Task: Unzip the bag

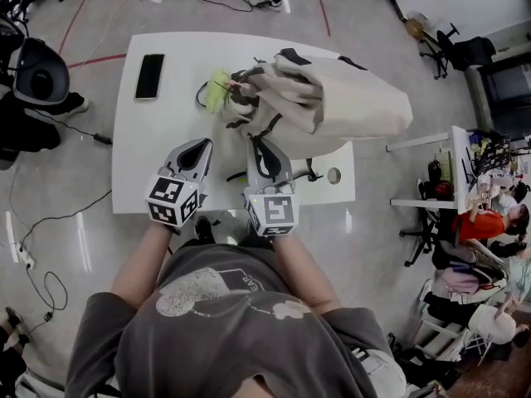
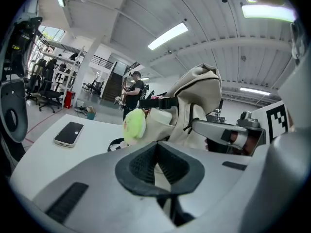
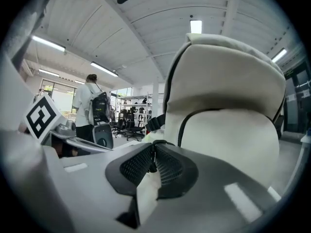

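Right now my left hand-held gripper point(image 2: 156, 149) is fully closed with nothing between its pads. It hovers over the white surface point(image 1: 141, 156), left of centre in the head view and just short of the bag. My right hand-held gripper point(image 3: 154, 152) sits beside it, nose against the near side of the cream fabric backpack with black trim point(image 1: 348, 98). Its jaws are nearly together, pinching a small black tab point(image 3: 152, 167) on that bag. The backpack lies across the upper right part of the surface, and one end reaches past the right edge. A lime-green plush charm point(image 1: 218, 89) hangs at its left end. A black smartphone point(image 1: 150, 75) lies flat at the upper left of the surface, well apart from both grippers.
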The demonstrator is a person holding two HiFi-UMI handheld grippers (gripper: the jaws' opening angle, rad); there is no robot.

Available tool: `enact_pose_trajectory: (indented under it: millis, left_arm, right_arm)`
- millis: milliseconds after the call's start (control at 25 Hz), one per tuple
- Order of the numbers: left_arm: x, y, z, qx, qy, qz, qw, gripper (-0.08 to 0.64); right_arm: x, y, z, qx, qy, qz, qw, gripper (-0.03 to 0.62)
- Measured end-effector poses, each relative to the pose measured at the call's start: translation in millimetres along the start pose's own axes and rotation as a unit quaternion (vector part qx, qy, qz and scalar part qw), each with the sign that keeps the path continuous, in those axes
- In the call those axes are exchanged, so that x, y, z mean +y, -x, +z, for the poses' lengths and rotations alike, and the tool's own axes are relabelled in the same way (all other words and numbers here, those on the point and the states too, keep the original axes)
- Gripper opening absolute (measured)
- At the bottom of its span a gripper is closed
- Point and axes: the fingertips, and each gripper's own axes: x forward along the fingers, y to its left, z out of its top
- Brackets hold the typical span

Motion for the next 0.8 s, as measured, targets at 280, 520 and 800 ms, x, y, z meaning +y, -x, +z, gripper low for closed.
enact_pose_trajectory:
  millis: [280,520,800]
  left_arm:
    - [-29.2,-14.4,-3.3,0.001,-0.014,-0.006,0.9999,0.006]
    - [-56.5,-24.0,-1.8,-0.007,-0.021,-0.007,0.9997,0.006]
    - [-73.8,-31.6,8.2,-0.029,-0.023,-0.001,0.9993,0.007]
  right_arm:
    - [-14.0,14.3,18.5,-0.030,-0.026,0.061,0.997,0.025]
    - [-18.4,17.3,30.5,-0.034,-0.033,0.125,0.991,0.023]
    - [-26.9,9.7,64.7,-0.057,-0.055,0.157,0.984,0.023]
